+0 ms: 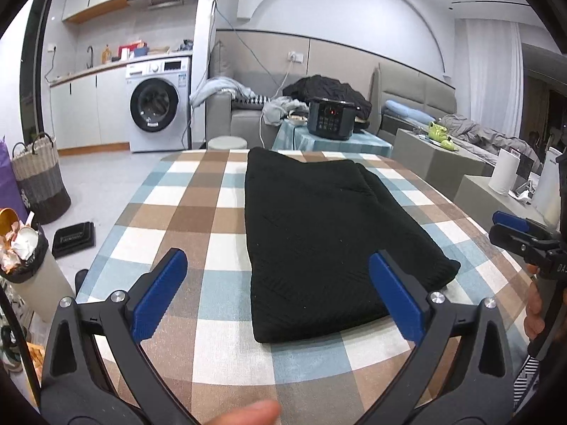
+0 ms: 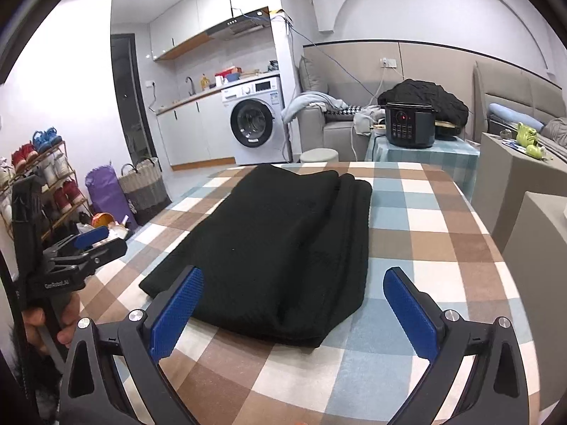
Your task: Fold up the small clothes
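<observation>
A black knitted garment [image 1: 312,241] lies folded into a long strip on the checked tablecloth [image 1: 198,212]; the right wrist view shows the garment [image 2: 283,241] with its layers stacked along the right side. My left gripper [image 1: 278,264] hangs open above the garment's near end, its blue pads wide apart and touching nothing. My right gripper [image 2: 294,281] is open too, above the near end, with nothing between its pads. Each gripper also shows in the other's view, the right gripper [image 1: 510,226] at the far right edge and the left gripper [image 2: 92,241] at the left, both hand-held.
A second table [image 1: 333,141] behind carries a dark electric cooker [image 1: 331,118]. Grey blocks [image 1: 436,156] stand to the right, a full waste bin [image 1: 24,255] and woven basket [image 1: 37,177] to the left. A fingertip [image 1: 248,414] shows at the bottom.
</observation>
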`<state>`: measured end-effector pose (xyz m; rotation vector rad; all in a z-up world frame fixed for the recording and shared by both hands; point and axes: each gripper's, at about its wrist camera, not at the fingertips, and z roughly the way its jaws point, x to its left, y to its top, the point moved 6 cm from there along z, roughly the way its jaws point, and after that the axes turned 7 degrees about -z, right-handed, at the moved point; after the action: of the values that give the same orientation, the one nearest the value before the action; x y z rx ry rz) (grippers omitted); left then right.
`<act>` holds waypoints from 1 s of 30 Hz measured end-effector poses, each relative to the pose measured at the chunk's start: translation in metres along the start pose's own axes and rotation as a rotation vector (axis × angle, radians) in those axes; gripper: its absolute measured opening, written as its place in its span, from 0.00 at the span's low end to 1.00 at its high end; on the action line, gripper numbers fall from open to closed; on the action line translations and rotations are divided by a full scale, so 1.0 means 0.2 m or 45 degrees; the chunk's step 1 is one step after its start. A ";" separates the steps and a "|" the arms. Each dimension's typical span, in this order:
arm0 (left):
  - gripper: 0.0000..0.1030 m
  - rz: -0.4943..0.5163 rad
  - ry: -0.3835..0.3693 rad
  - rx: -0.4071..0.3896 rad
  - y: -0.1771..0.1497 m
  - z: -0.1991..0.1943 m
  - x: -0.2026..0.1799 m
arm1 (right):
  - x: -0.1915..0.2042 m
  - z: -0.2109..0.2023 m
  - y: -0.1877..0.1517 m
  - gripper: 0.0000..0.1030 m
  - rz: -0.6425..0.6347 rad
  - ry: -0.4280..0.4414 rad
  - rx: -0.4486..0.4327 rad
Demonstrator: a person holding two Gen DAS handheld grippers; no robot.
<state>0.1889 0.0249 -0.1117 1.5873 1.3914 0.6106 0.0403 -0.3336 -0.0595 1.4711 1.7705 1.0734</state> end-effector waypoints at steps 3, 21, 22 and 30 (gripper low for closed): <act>0.99 0.012 0.008 -0.010 -0.02 0.00 0.00 | 0.00 0.02 -0.02 1.00 0.003 0.027 -0.018; 0.99 -0.006 -0.028 -0.022 -0.05 0.03 0.01 | 0.04 0.02 -0.06 1.00 -0.050 0.032 -0.115; 0.99 -0.003 -0.026 -0.022 -0.05 0.03 0.01 | 0.04 0.02 -0.06 1.00 -0.051 0.033 -0.119; 0.99 0.012 -0.027 -0.028 -0.05 0.03 0.00 | 0.04 0.00 -0.06 1.00 -0.057 0.008 -0.133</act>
<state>0.1891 0.0217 -0.1238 1.5796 1.3576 0.6110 0.0337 -0.3268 -0.0696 1.3601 1.7171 1.1314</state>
